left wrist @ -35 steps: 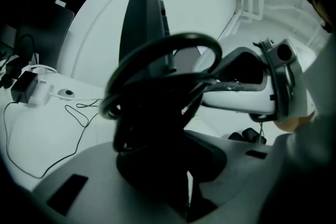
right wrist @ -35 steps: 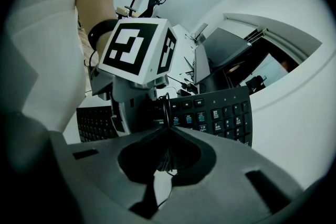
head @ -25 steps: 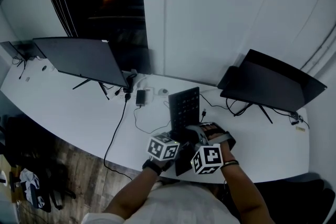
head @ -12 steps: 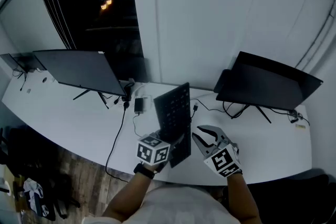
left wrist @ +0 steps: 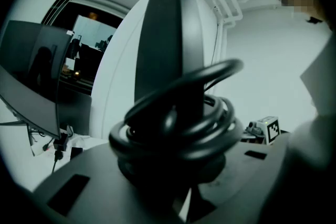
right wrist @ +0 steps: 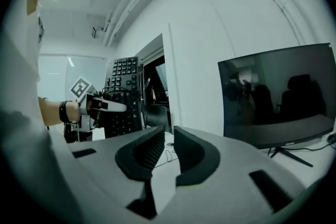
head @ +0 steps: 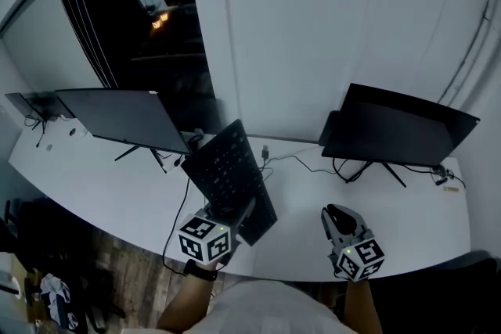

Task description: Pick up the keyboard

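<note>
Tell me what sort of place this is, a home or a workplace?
Most likely an office or lab workspace: a long white desk against a plain wall carries two dark monitors on stands and loose cables, and a black keyboard is held up above it.

Dim room: white wall (head: pixel 329 27), dark window (head: pixel 149 35) at left, curved white surface (head: pixel 94 184) carrying left monitor (head: pixel 117 117) and right monitor (head: pixel 399 133), wood floor (head: pixel 125 270) below.
</note>
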Motion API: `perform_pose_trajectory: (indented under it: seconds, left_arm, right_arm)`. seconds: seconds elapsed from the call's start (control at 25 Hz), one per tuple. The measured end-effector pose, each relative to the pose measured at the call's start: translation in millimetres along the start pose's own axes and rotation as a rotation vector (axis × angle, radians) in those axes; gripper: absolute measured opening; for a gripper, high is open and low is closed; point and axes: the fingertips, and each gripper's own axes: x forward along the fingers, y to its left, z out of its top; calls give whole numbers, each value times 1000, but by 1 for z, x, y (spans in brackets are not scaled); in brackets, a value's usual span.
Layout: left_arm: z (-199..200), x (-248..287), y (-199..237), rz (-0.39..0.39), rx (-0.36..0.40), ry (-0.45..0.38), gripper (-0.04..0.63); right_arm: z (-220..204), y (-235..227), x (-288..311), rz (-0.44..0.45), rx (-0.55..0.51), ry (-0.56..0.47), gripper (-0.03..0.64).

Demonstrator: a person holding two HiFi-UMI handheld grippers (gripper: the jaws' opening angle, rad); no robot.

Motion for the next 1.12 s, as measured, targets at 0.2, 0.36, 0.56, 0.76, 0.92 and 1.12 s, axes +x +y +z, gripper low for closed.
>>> perform_pose_trajectory:
  seconds: [0.2, 0.36, 0.56, 0.76, 0.92, 1.12]
  left_arm:
    - [9, -30, -2, 44, 38, -28, 71]
    - [8, -45, -1, 75, 56, -30, 71]
    - [6, -56, 5, 104, 66, -36, 71]
    - [6, -61, 3, 110, 71, -46, 71]
    - [4, -62, 1, 107, 77, -44, 71]
    - [2, -61, 1, 105, 76, -40, 70]
  right_arm:
    - [-8, 1, -15, -24, 19, -11, 29]
    - [-4, -2, -19, -44, 30, -35, 5]
    - [-2, -3, -20, -62, 35, -28, 2]
    - [3, -9, -26, -83, 22, -29, 0]
    - [11, -9, -31, -90, 18, -38, 0]
    - [7, -11, -35, -94, 20, -37, 0]
